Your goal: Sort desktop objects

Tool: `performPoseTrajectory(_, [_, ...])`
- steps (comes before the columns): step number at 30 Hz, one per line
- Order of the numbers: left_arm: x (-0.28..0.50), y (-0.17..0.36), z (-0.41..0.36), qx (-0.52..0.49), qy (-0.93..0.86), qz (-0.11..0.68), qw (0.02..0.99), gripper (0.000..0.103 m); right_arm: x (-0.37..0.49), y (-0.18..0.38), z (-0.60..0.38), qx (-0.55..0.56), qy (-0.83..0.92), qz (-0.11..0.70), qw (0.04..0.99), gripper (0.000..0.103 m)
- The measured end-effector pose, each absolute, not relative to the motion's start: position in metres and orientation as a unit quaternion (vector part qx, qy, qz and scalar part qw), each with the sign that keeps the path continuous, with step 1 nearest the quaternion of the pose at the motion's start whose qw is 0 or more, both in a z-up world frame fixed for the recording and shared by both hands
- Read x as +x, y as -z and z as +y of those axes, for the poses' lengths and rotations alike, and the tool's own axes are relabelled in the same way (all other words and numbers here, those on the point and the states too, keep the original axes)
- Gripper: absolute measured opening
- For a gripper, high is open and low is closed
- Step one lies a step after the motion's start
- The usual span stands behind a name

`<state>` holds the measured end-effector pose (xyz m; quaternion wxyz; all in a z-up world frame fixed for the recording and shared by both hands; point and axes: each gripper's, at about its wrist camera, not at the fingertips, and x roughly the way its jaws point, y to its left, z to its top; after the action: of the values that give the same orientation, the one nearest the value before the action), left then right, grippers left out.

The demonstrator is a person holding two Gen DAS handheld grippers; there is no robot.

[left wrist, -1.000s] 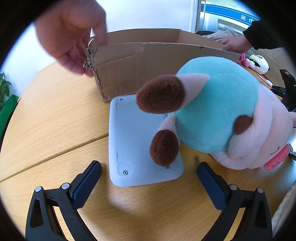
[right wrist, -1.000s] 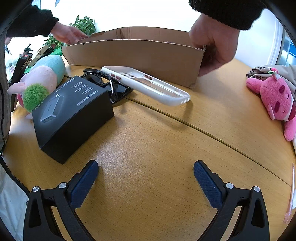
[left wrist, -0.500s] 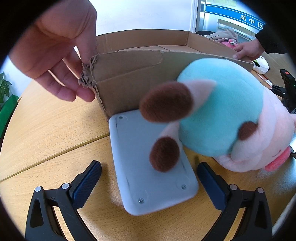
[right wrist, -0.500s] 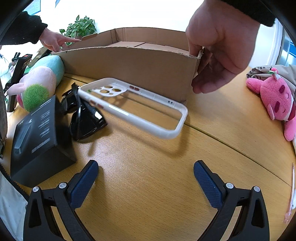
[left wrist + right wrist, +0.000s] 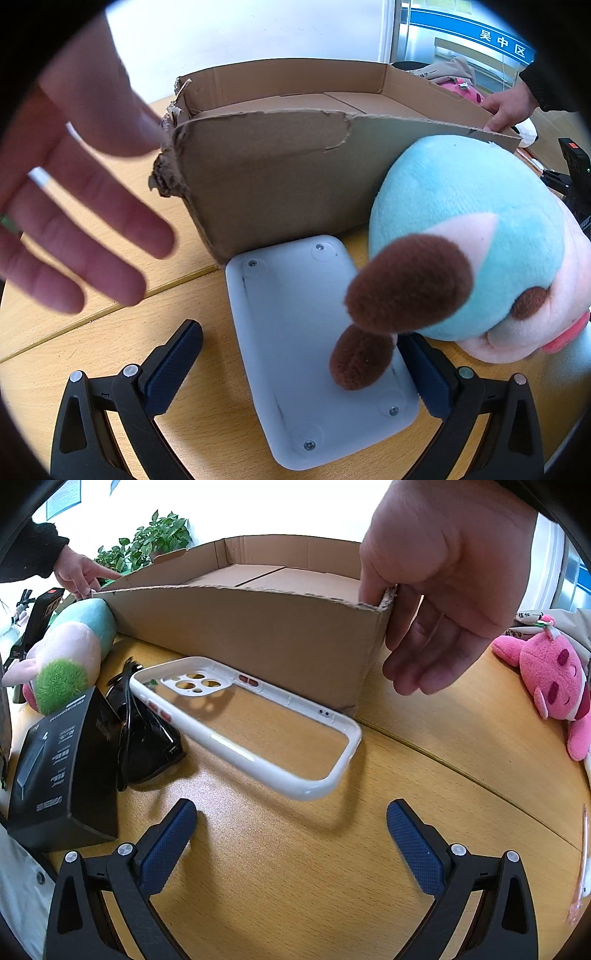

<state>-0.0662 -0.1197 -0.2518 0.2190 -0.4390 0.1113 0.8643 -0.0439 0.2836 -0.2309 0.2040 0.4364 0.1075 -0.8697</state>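
On the left wrist view, left claw sat spread wide, gripping nothing, low over the wooden table. Grey device lay flat, underside up, screws showing, between the two blue pads; far end touching the cardboard box. Teal-and-pink plush lay to the right against the box wall, its brown feet hanging over the device, the lower one covering part of the right pad. A bare hand, blurred, fingers spread, hovered at the torn near-left box corner; contact unclear. A second hand in a dark sleeve rested on the far-right rim.

From the right wrist view, right claw was likewise spread and empty above bare table. White phone case sat tilted just ahead, camera end propped on black sunglasses, other end down on the table, close to the box front. Black carton stood tilted left of the sunglasses, with the teal plush behind it. One hand pinched the right box corner; another held the left corner. Pink plush lay well apart at the right edge.
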Motion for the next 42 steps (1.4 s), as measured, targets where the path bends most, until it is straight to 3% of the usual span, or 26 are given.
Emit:
performPoseTrajectory(36, [-0.065,0.252,-0.116,-0.442,-0.864,0.108,0.215,0.102,-0.058,0.232,0.273,0.441,0.877,0.09,0.171,0.103])
performPoseTrajectory(42, [-0.029,0.222,-0.119,-0.49,-0.845,0.093,0.192,0.102,-0.052,0.226,0.27,0.486,0.859,0.081,0.138,0.103])
